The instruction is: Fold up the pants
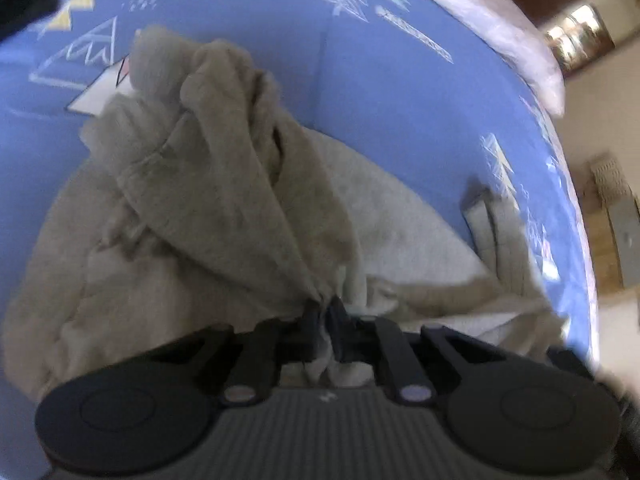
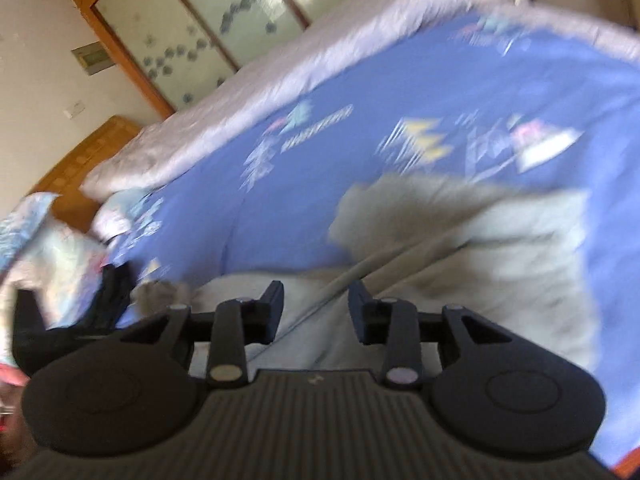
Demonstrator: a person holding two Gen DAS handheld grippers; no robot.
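Blue bed sheet (image 1: 400,92) with pale scribbled triangle prints, smooth and flat, spread ahead of both tools; same sheet (image 2: 320,200) in the right wrist view, edged on the far side by a pale lilac quilted border (image 2: 280,68)

Beyond that border, wooden-framed frosted panels (image 2: 224,12) with a dotted pattern

Grey pants (image 1: 208,200) of soft, fleecy fabric, lying crumpled on the sheet directly ahead of the left tool, one thick rumpled fold pulled up into a ridge running down to the fingertips; lighter inner side showing to the right of it

Same pants (image 2: 480,240) ahead and right of the right tool, flatter there, blurred, with a straight seam running diagonally toward the gap

Left tool (image 1: 326,320), black plastic, pressed together on a bunched corner of the pants

Right tool (image 2: 316,300) spread, gripping nothing, poised just over the grey cloth
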